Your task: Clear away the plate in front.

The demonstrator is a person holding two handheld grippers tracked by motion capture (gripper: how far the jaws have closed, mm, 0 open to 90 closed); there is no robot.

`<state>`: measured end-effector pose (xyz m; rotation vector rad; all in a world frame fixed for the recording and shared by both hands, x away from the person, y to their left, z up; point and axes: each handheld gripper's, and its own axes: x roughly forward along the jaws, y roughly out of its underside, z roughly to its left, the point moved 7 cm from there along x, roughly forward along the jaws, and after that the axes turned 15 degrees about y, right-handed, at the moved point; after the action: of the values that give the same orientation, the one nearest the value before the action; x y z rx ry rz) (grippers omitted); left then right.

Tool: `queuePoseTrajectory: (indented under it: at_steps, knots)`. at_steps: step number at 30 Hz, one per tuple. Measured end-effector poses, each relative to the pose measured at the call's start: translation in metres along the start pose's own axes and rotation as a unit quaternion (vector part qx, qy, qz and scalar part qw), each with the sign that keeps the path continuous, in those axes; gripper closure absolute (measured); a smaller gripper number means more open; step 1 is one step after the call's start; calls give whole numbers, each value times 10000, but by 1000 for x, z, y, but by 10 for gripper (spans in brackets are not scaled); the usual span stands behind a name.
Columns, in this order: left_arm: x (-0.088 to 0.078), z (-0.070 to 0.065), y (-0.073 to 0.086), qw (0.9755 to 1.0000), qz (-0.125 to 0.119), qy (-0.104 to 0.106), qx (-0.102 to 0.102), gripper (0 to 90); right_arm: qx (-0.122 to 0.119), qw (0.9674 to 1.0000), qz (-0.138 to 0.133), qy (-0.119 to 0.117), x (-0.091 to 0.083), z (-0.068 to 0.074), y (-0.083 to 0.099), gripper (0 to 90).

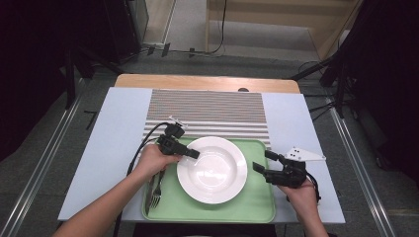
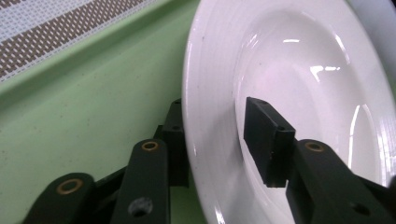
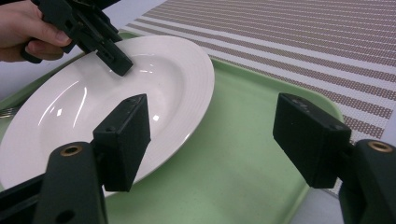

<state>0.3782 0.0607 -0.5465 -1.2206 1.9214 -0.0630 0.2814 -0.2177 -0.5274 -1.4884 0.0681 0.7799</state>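
A white deep plate (image 1: 212, 170) lies on a green tray (image 1: 262, 207). My left gripper (image 1: 193, 154) reaches over the plate's left rim. In the left gripper view the plate (image 2: 299, 84) has its rim between the jaws of the left gripper (image 2: 219, 140): one jaw sits outside and under the rim, the other inside the bowl, with a gap to the rim, so the gripper is open. My right gripper (image 1: 262, 160) stands wide open over the tray's right side, just off the plate's right edge. The right gripper (image 3: 215, 140) has nothing between its jaws; the plate (image 3: 93, 107) lies to their left.
A fork (image 1: 157, 190) lies on the tray's left strip beside a knife (image 1: 148, 195), under the left hand. A brown-striped placemat (image 1: 207, 108) lies behind the tray on the pale blue tabletop (image 1: 113, 138). The table's wooden far edge (image 1: 207, 81) borders the floor.
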Motion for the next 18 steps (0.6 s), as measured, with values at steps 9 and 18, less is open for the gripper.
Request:
queuePoseTrajectory:
  at_steps: [9,18]
  knots:
    - [-3,-5,-3,9997,-132,52,193,459,4,10000,3,-14,0,0,0,266]
    - [-10,-7,-4,9992,-186,152,335,406,-18,10000,15,-35,0,1,0,266]
